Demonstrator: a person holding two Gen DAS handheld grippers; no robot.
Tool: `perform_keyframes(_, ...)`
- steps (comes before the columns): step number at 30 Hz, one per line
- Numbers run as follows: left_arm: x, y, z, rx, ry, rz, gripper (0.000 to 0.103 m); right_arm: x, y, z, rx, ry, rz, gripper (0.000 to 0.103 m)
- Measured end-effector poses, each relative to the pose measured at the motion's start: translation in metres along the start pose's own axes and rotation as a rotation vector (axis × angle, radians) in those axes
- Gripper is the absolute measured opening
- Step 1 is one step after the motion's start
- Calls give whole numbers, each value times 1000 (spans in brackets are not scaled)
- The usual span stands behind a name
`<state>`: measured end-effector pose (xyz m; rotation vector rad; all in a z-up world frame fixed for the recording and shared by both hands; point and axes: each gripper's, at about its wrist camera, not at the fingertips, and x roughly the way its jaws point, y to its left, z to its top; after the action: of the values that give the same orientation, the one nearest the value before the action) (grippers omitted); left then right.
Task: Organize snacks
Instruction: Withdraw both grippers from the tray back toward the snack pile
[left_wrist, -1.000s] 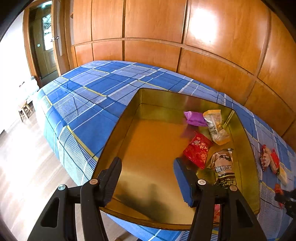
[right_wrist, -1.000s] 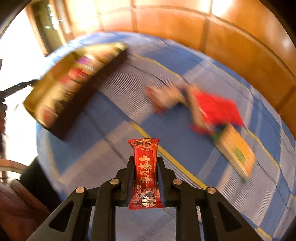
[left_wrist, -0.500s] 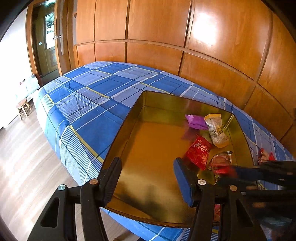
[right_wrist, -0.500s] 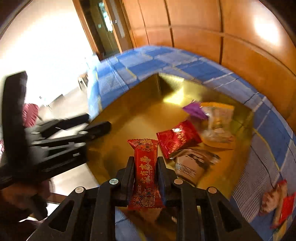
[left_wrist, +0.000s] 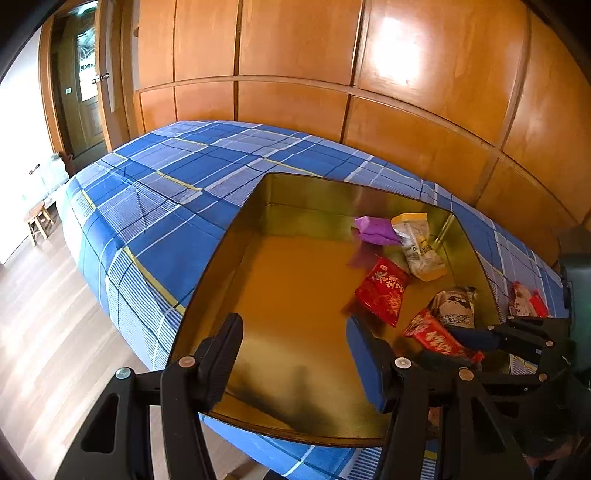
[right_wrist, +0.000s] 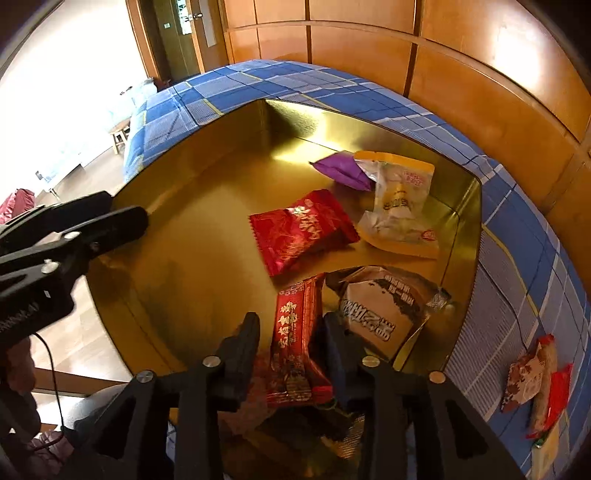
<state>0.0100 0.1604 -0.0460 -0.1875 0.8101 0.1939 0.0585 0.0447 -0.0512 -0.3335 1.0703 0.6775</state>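
Observation:
A gold tin tray (left_wrist: 229, 254) (right_wrist: 207, 155) lies on the blue plaid bed. In it are a red snack packet (left_wrist: 382, 291) (right_wrist: 301, 229), a purple packet (left_wrist: 375, 230) (right_wrist: 341, 170), a yellow-white packet (left_wrist: 419, 245) (right_wrist: 400, 206) and a grey-brown packet (left_wrist: 452, 304) (right_wrist: 384, 310). My right gripper (right_wrist: 291, 328) has its jaws apart around a long red snack bar (right_wrist: 297, 343) (left_wrist: 436, 338) that tilts between them over the tray's near right part. My left gripper (left_wrist: 295, 332) is open and empty over the tray's near edge.
Several loose snack packets (right_wrist: 535, 376) (left_wrist: 524, 299) lie on the bedspread (left_wrist: 155, 192) right of the tray. A wood-panelled wall stands behind the bed. A doorway and a small stool (left_wrist: 38, 221) are at the left, over a wooden floor.
My right gripper carried the red bar from the bedspread over the tray, lowered it, and its jaws have opened around it. The left gripper has stayed open over the tray's edge.

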Motion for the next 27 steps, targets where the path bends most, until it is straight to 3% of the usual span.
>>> perform_keyframes(27, -7, -27, -5, 69, -2, -11, 60, -65, -31, -30, 138, -169, 2, 37)
